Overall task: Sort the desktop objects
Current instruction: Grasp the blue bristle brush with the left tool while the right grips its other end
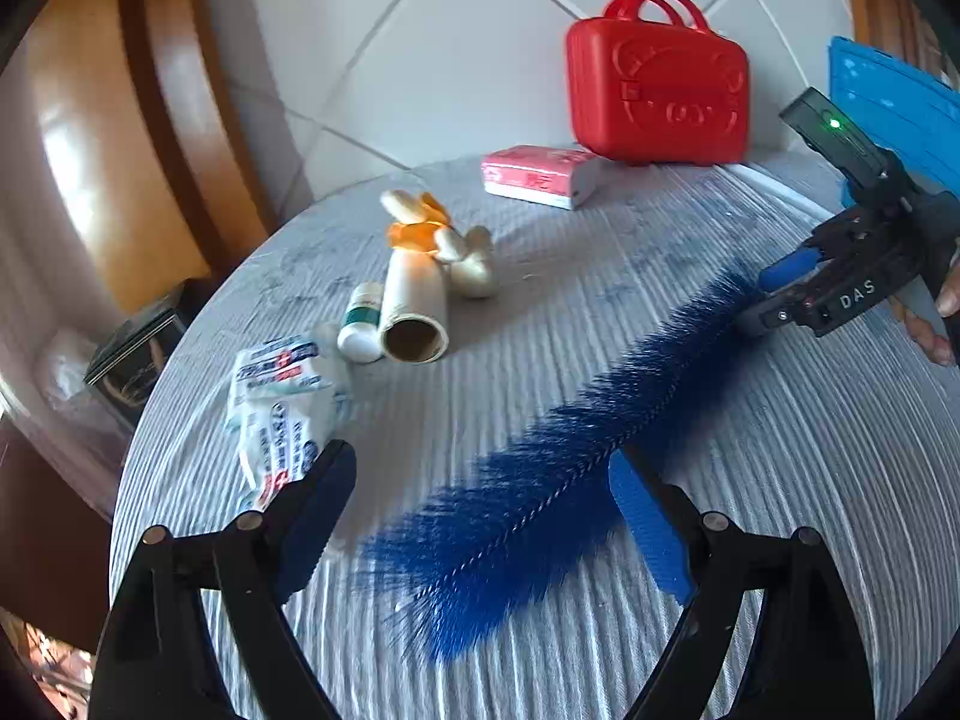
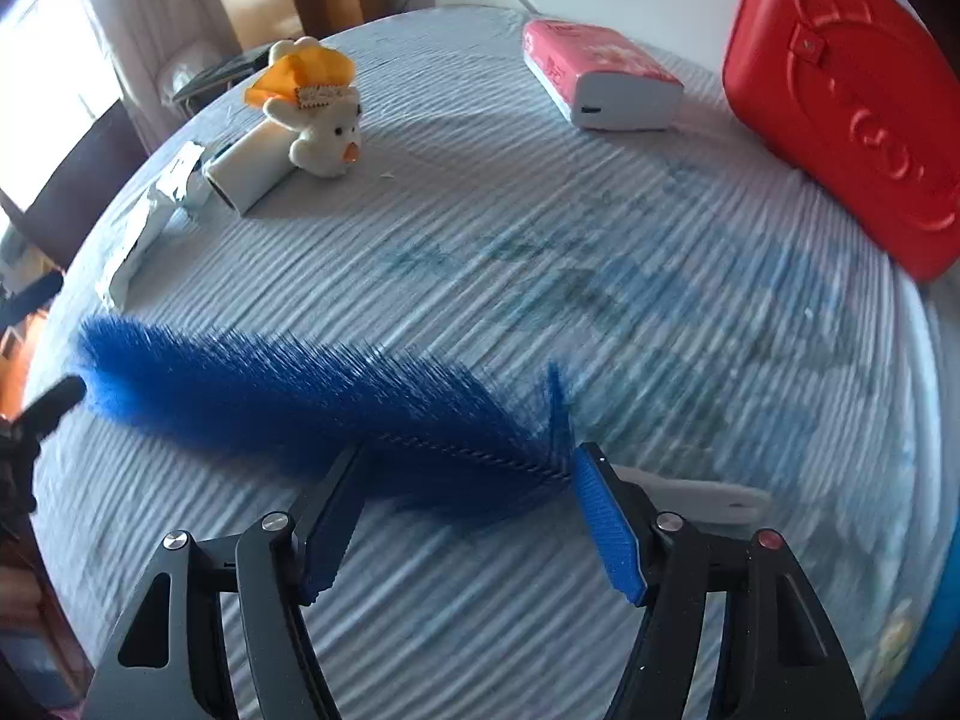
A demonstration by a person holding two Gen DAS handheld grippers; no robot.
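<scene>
Left wrist view looks down over a round table (image 1: 780, 450) covered with a ribbed, pale striped cloth, on which a long blue bottle brush (image 1: 540, 480) lies diagonally. The left gripper (image 1: 480, 480) hangs above the brush's bushy end with its jaws wide apart and nothing between the pads; the blue pad of one finger sits just beside the bristles, but whether it touches them I cannot tell. At the far, narrow end of the brush the right gripper (image 1: 786, 282) comes in from the right, with part of a hand (image 1: 936, 318) behind it. Right wrist view shows the right gripper (image 2: 465, 492) straddling the brush (image 2: 288, 396) near its twisted wire stem, jaws apart and not pressing on it, with the white handle (image 2: 708, 495) running out behind the right-hand finger. Beyond the brush a white tube (image 1: 414, 306) lies on its side beside a small white bottle (image 1: 363, 330) with a green band, a plush toy (image 2: 324, 120) with an orange bow touching the tube's far end. Crumpled white packets (image 1: 282, 408) lie near the left edge. Farther back a pink tissue pack (image 1: 540, 175) lies just beside a closed red case (image 1: 657, 96) with handles, standing upright.
</scene>
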